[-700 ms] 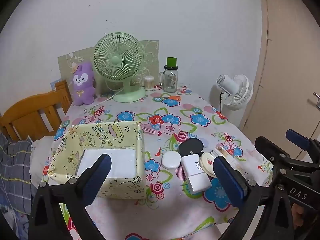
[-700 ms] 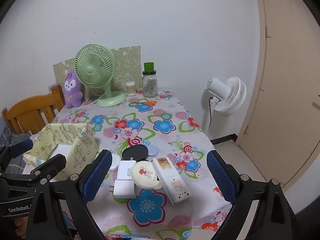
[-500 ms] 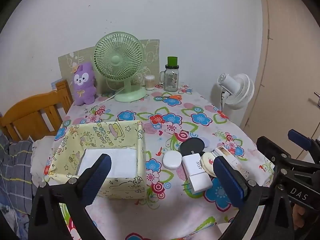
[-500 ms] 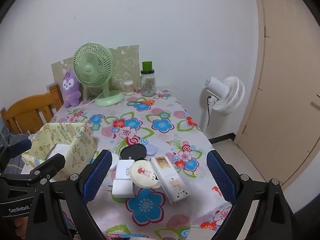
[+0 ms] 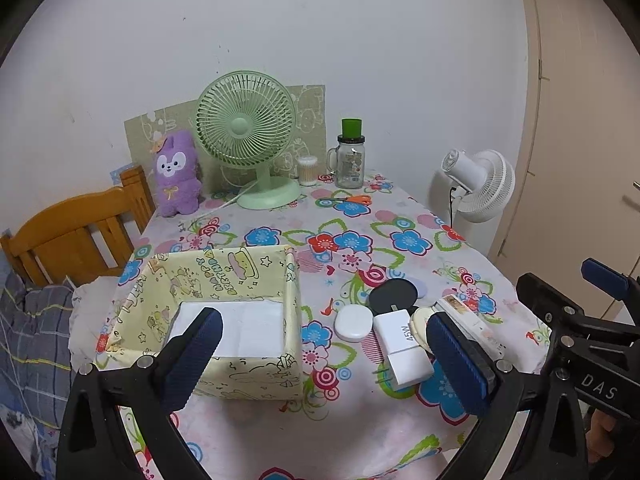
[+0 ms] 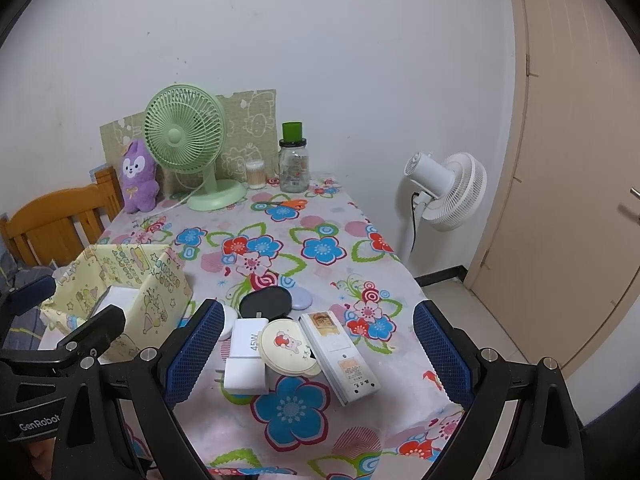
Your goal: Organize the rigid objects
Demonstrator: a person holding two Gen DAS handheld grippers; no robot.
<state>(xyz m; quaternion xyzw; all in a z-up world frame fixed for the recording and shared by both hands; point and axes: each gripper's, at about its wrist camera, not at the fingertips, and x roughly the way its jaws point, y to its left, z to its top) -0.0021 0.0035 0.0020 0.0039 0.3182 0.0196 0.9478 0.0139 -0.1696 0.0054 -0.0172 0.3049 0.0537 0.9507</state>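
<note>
A yellow fabric box (image 5: 224,320) (image 6: 132,292) stands on the floral table with a white sheet lying in it. To its right lie a white oval case (image 5: 351,323), a white 45W charger (image 5: 402,350) (image 6: 247,356), a black disc (image 5: 393,295) (image 6: 267,302), a round cream compact (image 6: 286,345) and a long white remote (image 6: 340,352). My left gripper (image 5: 320,364) is open and empty, above the near table edge between box and charger. My right gripper (image 6: 320,356) is open and empty, hovering just short of the compact and remote.
At the table's back stand a green fan (image 5: 248,140), a purple plush (image 5: 176,174), a cotton-swab jar (image 5: 307,171), a glass jar with a green lid (image 5: 350,158) and orange scissors (image 5: 352,200). A wooden chair (image 5: 72,232) stands left, a white floor fan (image 6: 448,190) right.
Both grippers have shifted slightly; the right view has moved a little closer to the items. Nothing on the table has moved.
</note>
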